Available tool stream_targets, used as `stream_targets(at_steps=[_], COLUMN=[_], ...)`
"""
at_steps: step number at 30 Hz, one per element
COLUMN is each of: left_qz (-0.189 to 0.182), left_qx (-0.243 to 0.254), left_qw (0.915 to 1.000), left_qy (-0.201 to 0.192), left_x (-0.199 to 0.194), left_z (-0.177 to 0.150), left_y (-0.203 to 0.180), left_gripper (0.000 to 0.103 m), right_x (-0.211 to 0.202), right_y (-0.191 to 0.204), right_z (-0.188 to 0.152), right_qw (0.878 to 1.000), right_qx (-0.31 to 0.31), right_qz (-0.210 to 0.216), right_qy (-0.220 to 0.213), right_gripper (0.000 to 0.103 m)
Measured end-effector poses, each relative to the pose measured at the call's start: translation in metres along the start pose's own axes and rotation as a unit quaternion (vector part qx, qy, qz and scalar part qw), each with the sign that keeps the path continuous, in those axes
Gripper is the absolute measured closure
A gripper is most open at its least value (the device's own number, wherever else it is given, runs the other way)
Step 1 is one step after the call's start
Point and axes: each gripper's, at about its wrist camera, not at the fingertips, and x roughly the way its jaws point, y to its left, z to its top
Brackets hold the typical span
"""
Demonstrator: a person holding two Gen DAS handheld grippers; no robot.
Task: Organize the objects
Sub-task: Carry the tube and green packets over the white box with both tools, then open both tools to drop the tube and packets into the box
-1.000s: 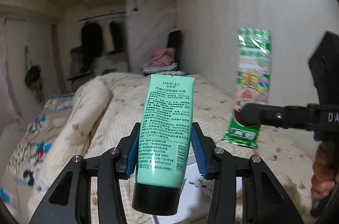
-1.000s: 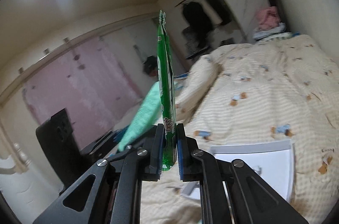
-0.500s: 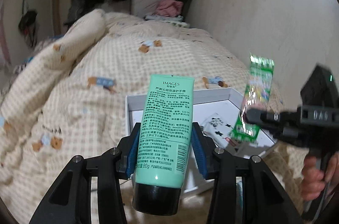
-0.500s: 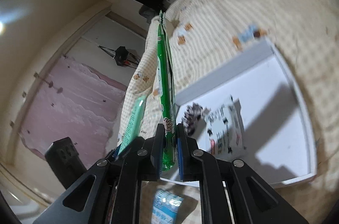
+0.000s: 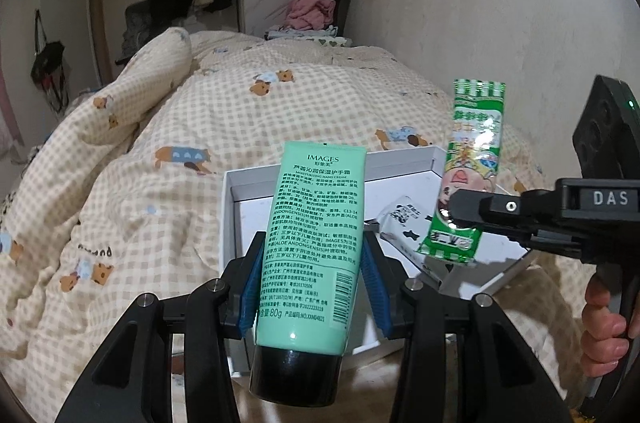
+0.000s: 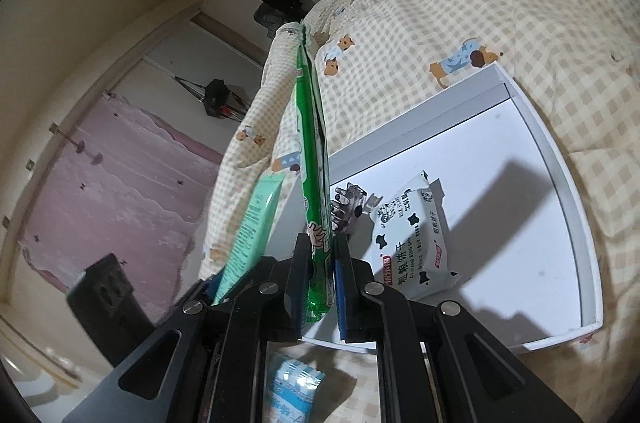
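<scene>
Mint-green hand cream tube point(image 5: 314, 243) and green snack sachet point(image 5: 466, 179), each clamped between closed fingers above the bed's white tray point(image 6: 560, 159), should be lowered beside the biscuit packet point(image 6: 412, 243) before release.

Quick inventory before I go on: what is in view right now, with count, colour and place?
hand cream tube: 1, mint green with black cap, clamped in the left tongs, cap toward the camera
snack sachet: 1, green, clamped in the right tongs above the tray
tray: 1, white, on the bed
biscuit pack: 1, white with black patches, lying in the tray
hair clip: 1, clear, in the tray beside the biscuit pack
blue packet: 1, blue and white, outside the tray's near edge
quilt: 1, cream check with bears, covers the bed
left tongs: 1, black with blue pads
right tongs: 1, black
</scene>
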Motion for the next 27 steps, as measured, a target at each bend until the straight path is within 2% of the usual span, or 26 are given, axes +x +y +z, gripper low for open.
stream_targets(at_steps=[4, 7, 10, 15, 19, 24, 27], left_qz=[0.003, 0.026, 0.023, 0.016, 0.012, 0.012, 0.024], left_qx=[0.010, 0.005, -0.001, 0.018, 0.027, 0.025, 0.033], left_qw=[0.9999, 0.9995, 0.9997, 0.9997, 0.9995, 0.9996, 0.9992], left_qy=[-0.004, -0.017, -0.013, 0.005, 0.007, 0.009, 0.006], left_x=[0.001, -0.001, 0.000, 0.009, 0.010, 0.010, 0.009], left_z=[-0.003, -0.010, -0.010, -0.013, -0.014, -0.015, -0.015], left_y=[-0.005, -0.003, 0.000, -0.008, -0.011, -0.010, -0.013], left_gripper=[0.054, 0.054, 0.054, 0.054, 0.054, 0.054, 0.054], right_x=[0.002, 0.006, 0.009, 0.008, 0.008, 0.009, 0.008], right_y=[0.003, 0.008, 0.012, 0.009, 0.013, 0.014, 0.015], right_z=[-0.002, -0.004, -0.007, -0.007, -0.008, -0.007, -0.009], right_qw=[1.000, 0.998, 0.995, 0.995, 0.991, 0.989, 0.987], right_qx=[-0.013, -0.039, -0.060, -0.061, -0.076, -0.083, -0.089], right_qz=[-0.024, -0.051, -0.076, -0.077, -0.112, -0.123, -0.131], right_qy=[-0.009, -0.006, -0.002, -0.002, -0.001, -0.001, -0.004], right_gripper=[0.091, 0.091, 0.091, 0.091, 0.091, 0.091, 0.090])
